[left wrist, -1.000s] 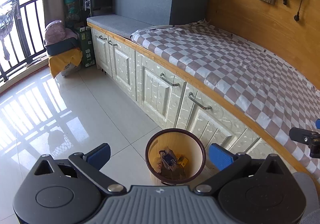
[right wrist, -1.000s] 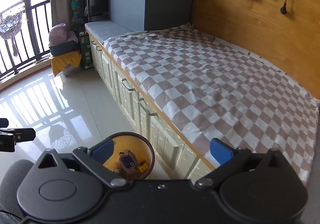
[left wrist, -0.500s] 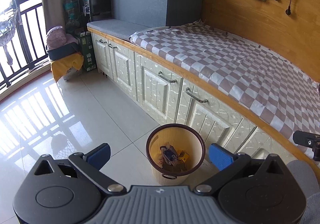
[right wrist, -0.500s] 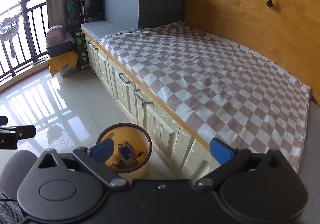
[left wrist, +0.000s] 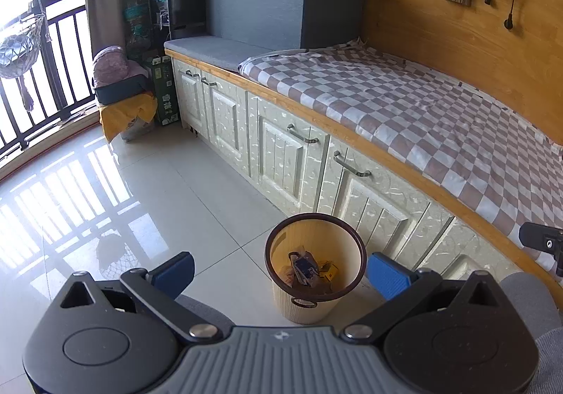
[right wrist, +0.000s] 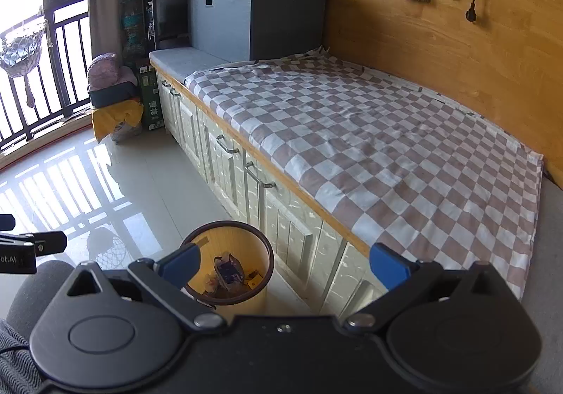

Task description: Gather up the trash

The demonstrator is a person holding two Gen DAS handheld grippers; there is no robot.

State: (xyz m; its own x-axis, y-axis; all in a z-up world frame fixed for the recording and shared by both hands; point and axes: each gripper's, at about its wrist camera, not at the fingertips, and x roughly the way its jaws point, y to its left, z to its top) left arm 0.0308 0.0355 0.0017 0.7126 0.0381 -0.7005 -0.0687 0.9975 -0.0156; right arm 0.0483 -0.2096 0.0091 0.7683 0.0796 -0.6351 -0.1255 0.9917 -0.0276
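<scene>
Trash lies crumpled inside beige, brown-rimmed bin.

I'm holding my right gripper wide open and empty, hovering above the trash bin sitting beside the cabinets.

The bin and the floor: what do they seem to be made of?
The bin looks like plastic: cream ribbed wall, smooth dark brown rim, matte; the frames cannot settle this. The floor looks like glazed ceramic tile: pale squares with thin joint lines, glossy enough to mirror the railing.
</scene>
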